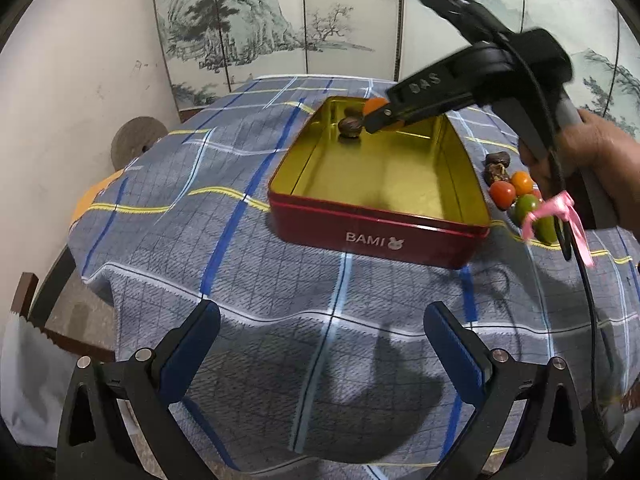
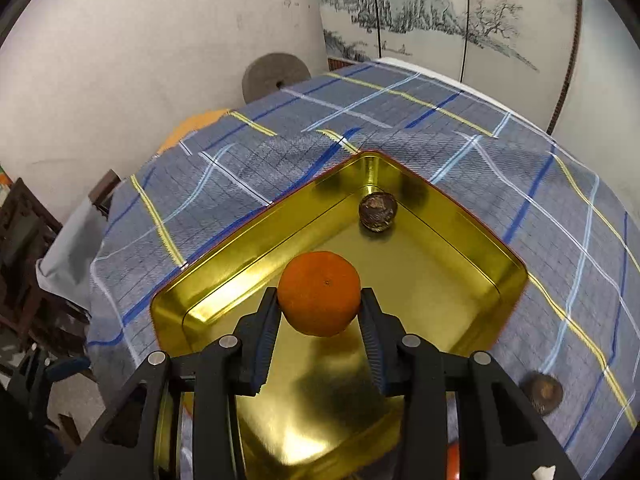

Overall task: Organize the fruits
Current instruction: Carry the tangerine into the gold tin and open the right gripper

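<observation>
Holding the orange fruit (image 2: 319, 293) between its two fingers, the right gripper (image 2: 320, 308) hangs over the open tin (image 2: 460, 240), and by my reading the step in hand is to set the fruit down inside. Doing it well probably means lowering until the fruit nearly meets the gold floor, then spreading the fingers slowly, since a round fruit will roll on smooth metal; a spot near the far corner, just beside the dark brown fruit (image 2: 377, 212) lying there, would let the walls stop it. The orange fruit is close to a ball, so it has no clear long axis; its small dimple faces the right wrist camera, up and slightly forward. From the left wrist view the tin (image 1: 376, 236) sits on the plaid tablecloth (image 1: 180, 216), with loose fruits (image 1: 516, 194) on the cloth just beside its right wall. The left gripper (image 1: 322, 344) is spread wide, empty, above the near cloth.
</observation>
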The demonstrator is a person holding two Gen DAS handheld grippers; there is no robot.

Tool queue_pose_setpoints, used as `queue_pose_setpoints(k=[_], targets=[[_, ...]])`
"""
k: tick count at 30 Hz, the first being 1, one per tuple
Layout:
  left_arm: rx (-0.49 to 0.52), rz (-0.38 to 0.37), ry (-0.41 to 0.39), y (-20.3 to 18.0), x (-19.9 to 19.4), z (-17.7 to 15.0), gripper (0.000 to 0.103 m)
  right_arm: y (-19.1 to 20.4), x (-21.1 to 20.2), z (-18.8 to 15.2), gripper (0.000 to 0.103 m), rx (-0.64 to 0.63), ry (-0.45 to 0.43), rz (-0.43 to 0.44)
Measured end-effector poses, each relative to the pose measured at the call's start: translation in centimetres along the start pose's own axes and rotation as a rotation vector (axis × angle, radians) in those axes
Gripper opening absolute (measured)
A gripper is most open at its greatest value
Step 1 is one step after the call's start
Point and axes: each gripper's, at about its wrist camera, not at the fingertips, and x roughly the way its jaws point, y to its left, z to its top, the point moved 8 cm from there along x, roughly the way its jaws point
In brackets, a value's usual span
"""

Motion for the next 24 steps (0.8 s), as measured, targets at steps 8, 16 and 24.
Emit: queue_pose_setpoints(k=[8, 16, 24], targets=[[0.003, 0.019, 0.015, 0.6, 0.3, -0.3, 0.101, 0.2, 3.3, 2.0, 0.037, 0.011, 0.083, -0.013], [0.001, 0.035, 0.039, 1.3, 1.0, -0.7, 0.101, 0.1, 5.0, 3.8, 0.038, 0.088, 0.089, -0.024], [0.002, 0.044, 0.057, 1.8, 1.4, -1.0, 0.101, 0.0, 6.1, 4.5, 0.038, 0.112, 0.102, -0.055]])
